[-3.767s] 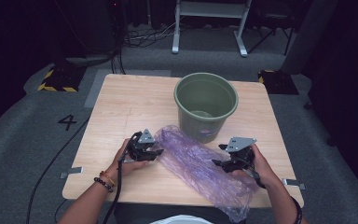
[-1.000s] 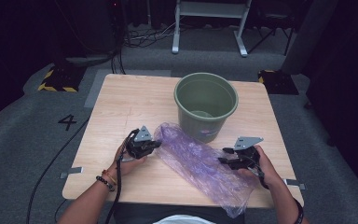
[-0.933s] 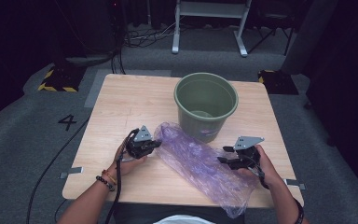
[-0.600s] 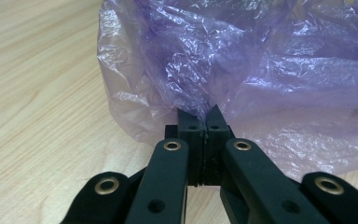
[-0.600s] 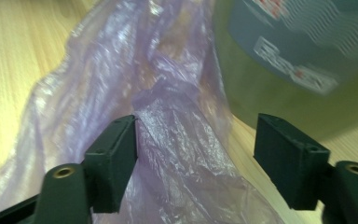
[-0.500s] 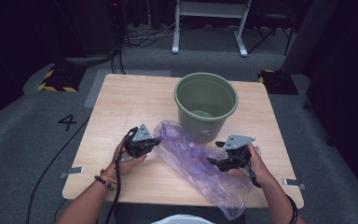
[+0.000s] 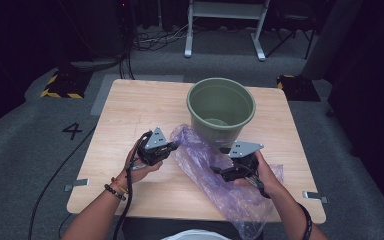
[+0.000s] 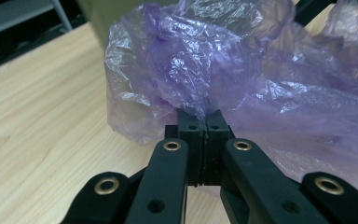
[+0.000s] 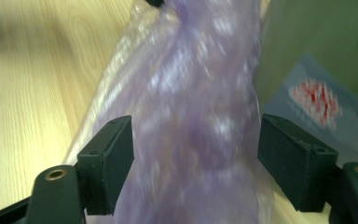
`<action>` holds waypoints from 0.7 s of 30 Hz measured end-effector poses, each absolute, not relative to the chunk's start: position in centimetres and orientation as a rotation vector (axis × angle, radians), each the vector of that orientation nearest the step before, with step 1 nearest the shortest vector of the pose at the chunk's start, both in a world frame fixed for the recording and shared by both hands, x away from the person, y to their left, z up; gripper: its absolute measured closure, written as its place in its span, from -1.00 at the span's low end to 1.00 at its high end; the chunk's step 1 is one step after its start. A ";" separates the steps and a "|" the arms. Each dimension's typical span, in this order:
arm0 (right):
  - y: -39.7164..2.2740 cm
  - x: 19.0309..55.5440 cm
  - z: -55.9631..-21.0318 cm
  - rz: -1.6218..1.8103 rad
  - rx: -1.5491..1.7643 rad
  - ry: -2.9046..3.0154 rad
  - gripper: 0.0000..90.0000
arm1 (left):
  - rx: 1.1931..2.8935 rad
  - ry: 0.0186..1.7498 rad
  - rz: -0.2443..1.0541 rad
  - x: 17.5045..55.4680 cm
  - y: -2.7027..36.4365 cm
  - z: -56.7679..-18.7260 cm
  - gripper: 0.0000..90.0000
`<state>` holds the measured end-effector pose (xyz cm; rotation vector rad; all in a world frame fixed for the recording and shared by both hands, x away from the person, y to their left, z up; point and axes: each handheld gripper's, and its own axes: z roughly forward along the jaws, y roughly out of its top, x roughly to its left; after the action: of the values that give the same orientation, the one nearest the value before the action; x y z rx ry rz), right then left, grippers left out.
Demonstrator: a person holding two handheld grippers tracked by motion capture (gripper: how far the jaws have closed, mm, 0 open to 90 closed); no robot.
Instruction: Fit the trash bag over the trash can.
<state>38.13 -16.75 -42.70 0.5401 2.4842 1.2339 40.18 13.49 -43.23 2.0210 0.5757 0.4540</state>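
Leftward over the purple bag (image 7: 215,170) came the right tool (image 7: 219,171), spread; left tool (image 7: 172,145) pinches it.

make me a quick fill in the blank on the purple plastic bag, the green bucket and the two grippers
1. The left gripper is ____ on the crinkled purple plastic bag.
2. The right gripper has its jaws ____, with the bag between them.
3. The round green plastic bucket stands ____ on the light wooden table.
4. The colour of the film pinched by the left gripper is ____.

Missing words: shut; open; upright; purple
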 end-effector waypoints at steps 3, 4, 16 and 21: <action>-16.3 38.1 -42.3 1.271 0.546 2.449 -0.40 | 2.007 0.560 0.456 39.9 13.0 -42.8 0.98; -16.2 38.1 -42.2 1.274 0.547 2.434 -0.39 | 2.003 0.553 0.454 39.8 12.9 -42.7 0.98; -14.9 38.4 -42.0 1.329 0.548 2.392 0.18 | 1.976 0.489 0.439 38.9 11.8 -41.4 0.97; -14.7 38.5 -42.0 1.340 0.552 2.374 0.42 | 1.970 0.455 0.446 38.4 11.3 -40.7 0.97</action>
<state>38.47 -14.67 -41.99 0.5525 2.3738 1.3403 38.44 11.33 -40.74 1.9699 0.4551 0.4465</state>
